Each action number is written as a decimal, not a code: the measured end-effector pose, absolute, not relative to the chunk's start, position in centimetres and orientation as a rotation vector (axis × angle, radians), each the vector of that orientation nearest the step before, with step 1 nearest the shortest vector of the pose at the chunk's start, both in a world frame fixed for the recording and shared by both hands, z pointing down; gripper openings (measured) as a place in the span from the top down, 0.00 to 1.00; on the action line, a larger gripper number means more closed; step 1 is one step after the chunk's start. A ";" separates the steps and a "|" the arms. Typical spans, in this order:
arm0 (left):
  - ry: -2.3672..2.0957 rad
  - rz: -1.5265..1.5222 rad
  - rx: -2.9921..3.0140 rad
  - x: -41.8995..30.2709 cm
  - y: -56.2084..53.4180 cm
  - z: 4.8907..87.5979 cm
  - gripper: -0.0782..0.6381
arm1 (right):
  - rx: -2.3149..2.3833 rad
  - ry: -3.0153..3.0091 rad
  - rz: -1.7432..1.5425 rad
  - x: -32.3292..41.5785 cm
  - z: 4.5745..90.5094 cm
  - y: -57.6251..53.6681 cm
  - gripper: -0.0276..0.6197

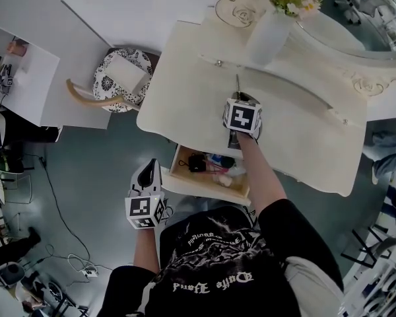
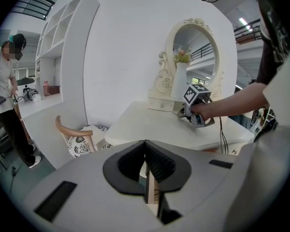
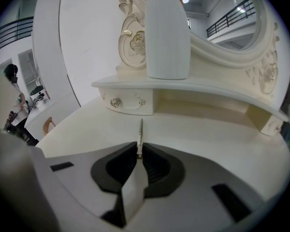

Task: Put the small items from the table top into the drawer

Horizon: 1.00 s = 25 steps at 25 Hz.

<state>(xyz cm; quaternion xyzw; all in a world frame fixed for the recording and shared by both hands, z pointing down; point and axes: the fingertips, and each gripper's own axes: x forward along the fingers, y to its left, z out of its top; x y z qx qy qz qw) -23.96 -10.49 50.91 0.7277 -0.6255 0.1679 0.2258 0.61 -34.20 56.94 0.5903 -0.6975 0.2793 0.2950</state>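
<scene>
At the tabletop, right tongs pinch a thin, perhaps metal strip.

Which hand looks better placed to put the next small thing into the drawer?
Right. The right gripper is already shut on a thin stick at the table top, close to the open drawer. The left gripper is shut and empty, off beside the drawer.
</scene>
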 end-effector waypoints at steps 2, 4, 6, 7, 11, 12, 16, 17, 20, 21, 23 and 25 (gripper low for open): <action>-1.728 0.429 1.997 -24.1 -10.6 50.7 0.87 | 1.561 -1.878 0.710 0.6 56.3 -33.9 0.89; -1.729 0.402 1.994 -24.0 -10.6 50.6 0.87 | 1.548 -1.894 0.673 0.6 55.7 -33.5 0.89; -1.721 0.402 2.009 -23.7 -10.6 50.7 0.87 | 1.552 -1.908 0.659 0.9 55.3 -33.1 0.89; -1.715 0.402 2.018 -23.5 -10.6 50.7 0.87 | 1.558 -1.915 0.655 1.0 55.2 -32.8 0.89; -1.691 0.389 2.051 -22.6 -10.5 50.6 0.87 | 1.565 -1.934 0.647 1.6 54.6 -31.6 0.89; -1.684 0.389 2.061 -22.4 -10.5 50.6 0.87 | 1.565 -1.937 0.647 1.7 54.5 -31.2 0.89; -1.663 0.381 2.096 -21.6 -10.5 50.3 0.87 | 1.560 -1.957 0.624 2.2 53.4 -29.9 0.89; -1.657 0.380 2.106 -21.4 -10.5 50.2 0.87 | 1.563 -1.960 0.618 2.4 53.2 -29.7 0.89; -1.638 0.378 2.134 -20.9 -10.5 50.1 0.87 | 1.580 -1.960 0.617 3.1 52.6 -28.7 0.89; -1.634 0.378 2.143 -20.8 -10.5 50.0 0.87 | 1.582 -1.960 0.615 3.2 52.5 -28.3 0.89; -1.628 0.376 2.162 -20.6 -10.5 49.7 0.87 | 1.587 -1.962 0.610 3.4 52.2 -27.7 0.89; -1.618 0.369 2.181 -20.2 -10.6 49.6 0.87 | 1.595 -1.963 0.605 3.8 51.9 -27.0 0.89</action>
